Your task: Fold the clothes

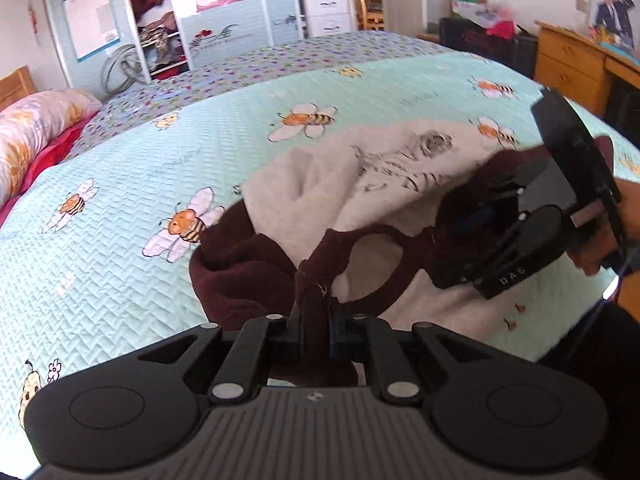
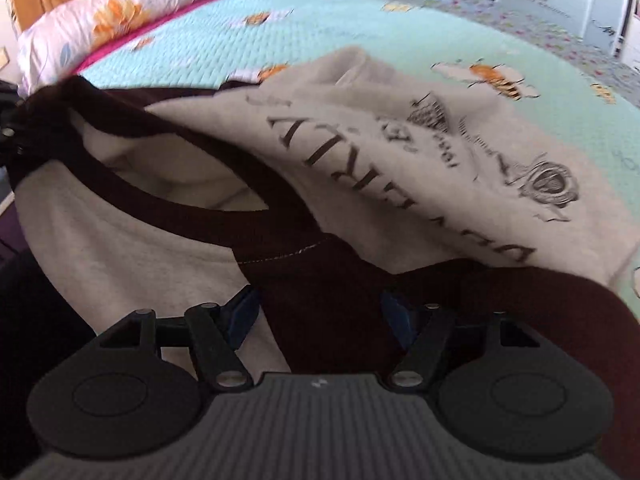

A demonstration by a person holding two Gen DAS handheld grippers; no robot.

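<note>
A grey sweatshirt (image 1: 320,184) with dark maroon sleeves, a maroon collar (image 1: 372,264) and black lettering hangs between my two grippers over the bed. My left gripper (image 1: 316,332) is shut on the maroon shoulder fabric beside the collar. My right gripper (image 2: 320,312) has its jaws apart around a thick bunch of maroon shoulder fabric (image 2: 320,292) on the other side of the collar. The right gripper also shows in the left wrist view (image 1: 472,220), at the garment's right. The sweatshirt's printed front (image 2: 400,152) drapes onto the bedspread.
A turquoise quilted bedspread (image 1: 120,264) with bee prints covers the bed. A flowered pillow (image 1: 36,128) lies at the head. A wardrobe (image 1: 168,20) and white drawers (image 1: 328,8) stand beyond; a wooden desk (image 1: 576,64) is at the right.
</note>
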